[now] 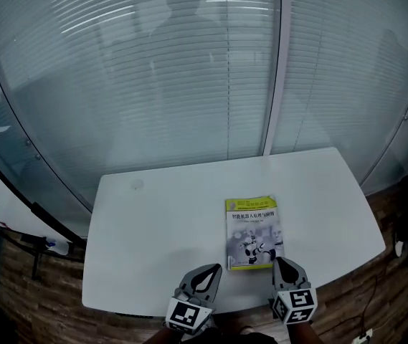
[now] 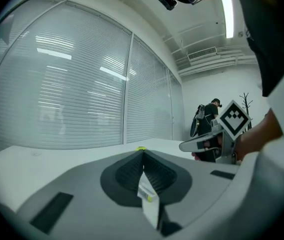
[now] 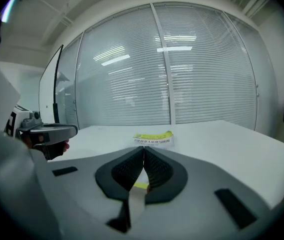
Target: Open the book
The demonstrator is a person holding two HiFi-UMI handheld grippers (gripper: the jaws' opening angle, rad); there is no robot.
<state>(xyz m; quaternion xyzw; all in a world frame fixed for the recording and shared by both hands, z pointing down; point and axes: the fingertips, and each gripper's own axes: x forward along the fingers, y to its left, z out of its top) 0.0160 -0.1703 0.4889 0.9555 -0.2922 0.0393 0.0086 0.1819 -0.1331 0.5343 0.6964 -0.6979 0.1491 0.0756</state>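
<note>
White bench, with a closed book lying flat and cover up toward its near right part (a yellow band runs along the cover's far edge, and a robot figure sits lower down). The left gripper hangs over the bench's near edge, just left of the book and apart from it. Its own view shows the two dark pads pressed together with nothing between them. The right gripper is at the book's near right corner and its tip overlaps that corner in the head view, though contact cannot be made out. Its jaws are likewise closed tight and empty, and the book lies straight ahead of them in the right gripper view. Behind the bench stands a glass wall backed by slatted blinds. A person stands far off in the left gripper view.
</note>
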